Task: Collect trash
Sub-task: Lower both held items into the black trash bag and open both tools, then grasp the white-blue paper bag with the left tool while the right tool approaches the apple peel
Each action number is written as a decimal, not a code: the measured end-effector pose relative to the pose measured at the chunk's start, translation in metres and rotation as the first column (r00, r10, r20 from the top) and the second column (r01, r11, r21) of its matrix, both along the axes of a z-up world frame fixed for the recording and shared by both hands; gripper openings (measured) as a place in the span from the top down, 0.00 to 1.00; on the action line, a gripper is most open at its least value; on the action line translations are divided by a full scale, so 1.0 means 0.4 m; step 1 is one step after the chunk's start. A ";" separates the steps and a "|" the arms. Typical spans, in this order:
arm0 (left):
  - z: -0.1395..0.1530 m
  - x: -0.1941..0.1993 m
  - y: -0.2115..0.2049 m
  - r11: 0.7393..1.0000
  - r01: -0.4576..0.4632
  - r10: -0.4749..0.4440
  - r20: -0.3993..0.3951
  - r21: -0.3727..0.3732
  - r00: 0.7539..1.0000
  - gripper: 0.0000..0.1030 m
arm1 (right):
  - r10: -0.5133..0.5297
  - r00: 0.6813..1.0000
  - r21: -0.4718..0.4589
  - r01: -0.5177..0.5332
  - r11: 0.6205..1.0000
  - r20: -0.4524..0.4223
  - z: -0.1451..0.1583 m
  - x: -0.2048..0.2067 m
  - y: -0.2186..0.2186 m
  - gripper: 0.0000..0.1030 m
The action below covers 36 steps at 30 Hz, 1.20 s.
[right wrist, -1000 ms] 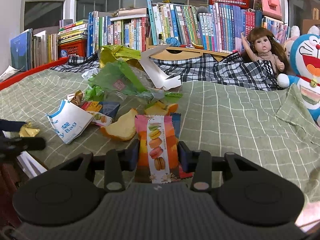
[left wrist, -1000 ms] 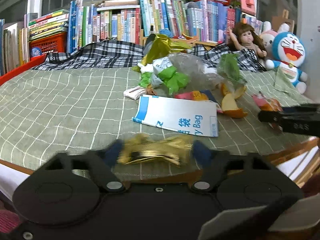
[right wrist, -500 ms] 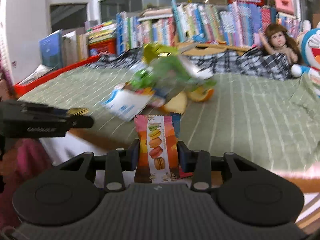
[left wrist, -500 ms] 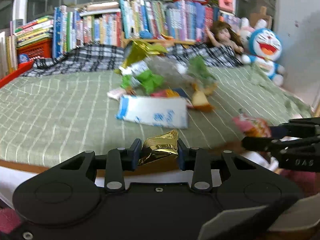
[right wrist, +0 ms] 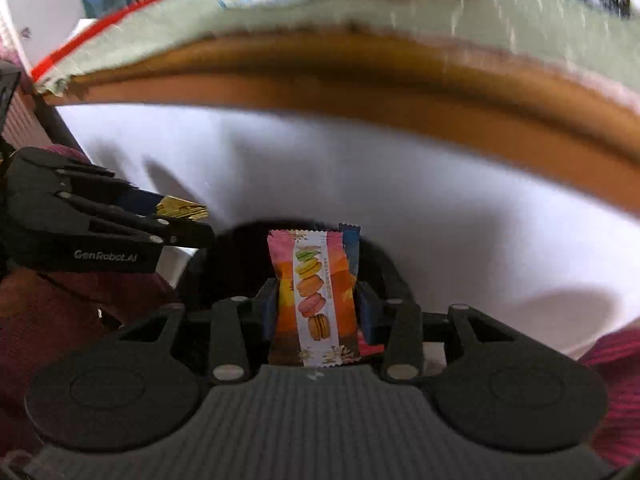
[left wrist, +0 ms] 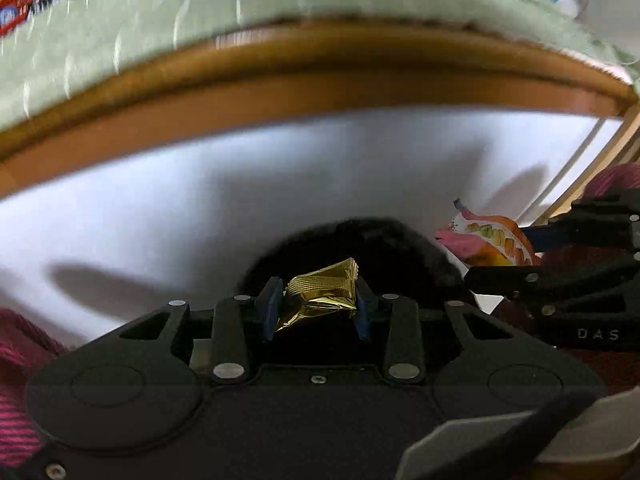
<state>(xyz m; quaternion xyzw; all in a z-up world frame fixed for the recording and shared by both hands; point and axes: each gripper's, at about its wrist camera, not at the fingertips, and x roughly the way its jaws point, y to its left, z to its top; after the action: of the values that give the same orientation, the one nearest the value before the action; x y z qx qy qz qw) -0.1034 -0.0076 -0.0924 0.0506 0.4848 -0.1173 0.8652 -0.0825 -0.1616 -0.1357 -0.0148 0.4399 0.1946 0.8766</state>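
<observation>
A crumpled gold foil wrapper (left wrist: 325, 293) is pinched between the two blue-padded fingers (left wrist: 270, 309) of the left gripper (left wrist: 318, 308), low in the middle of the left wrist view. The jaws are seen partly closed, pressed against the foil on both sides, having closed onto it within the last second. Beyond the wrapper, at 12 o'clock from it, a dark round opening (left wrist: 352, 248) is seen, probably a bin, though its edges are blurred. Behind that, a white panel (left wrist: 240, 184) is spread across the middle of the view, and above it the wooden edge (left wrist: 320, 80) of a bed is curved from side to side. The green checked blanket (left wrist: 120, 32) is laid on top, with blurred litter at its far edge.

In the right wrist view, a snack packet (right wrist: 316, 300) printed with macarons is held upright between the fingers (right wrist: 366, 316) of the right gripper (right wrist: 318, 312). The jaws are seen partly closed and pressed against both sides of the packet. The same dark opening (right wrist: 240, 256) is seen just behind the packet. At 9 o'clock from the packet, the left gripper (right wrist: 188, 220) is seen side-on with the gold foil (right wrist: 182, 208) at its tip. Dark red knitted fabric (right wrist: 616, 384) is visible at the lower corners.
</observation>
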 end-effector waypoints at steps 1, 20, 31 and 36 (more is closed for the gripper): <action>-0.007 0.002 0.002 1.000 -0.005 0.005 -0.016 -0.008 1.000 0.66 | -0.005 1.000 0.003 0.005 1.000 -0.013 -0.010 0.005 0.001 0.55; 0.060 0.004 0.019 1.000 -0.030 0.030 0.052 0.000 0.998 0.15 | -0.015 1.000 0.037 0.014 0.999 0.024 0.006 0.010 -0.010 0.20; 0.207 0.003 0.043 0.998 -0.018 0.032 0.225 -0.067 0.974 0.06 | -0.017 0.981 0.069 0.004 0.998 0.192 0.144 -0.001 -0.031 0.19; 0.294 0.013 0.050 0.995 -0.018 0.049 0.334 -0.095 0.941 0.01 | -0.025 0.951 0.108 -0.009 0.994 0.309 0.246 -0.015 -0.051 0.18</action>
<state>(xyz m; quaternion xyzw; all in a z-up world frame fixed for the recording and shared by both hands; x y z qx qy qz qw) -0.0982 0.0123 0.0254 0.0221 0.3251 -0.1143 0.9385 -0.0884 -0.1821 -0.0371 0.0040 0.2857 0.2096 0.9351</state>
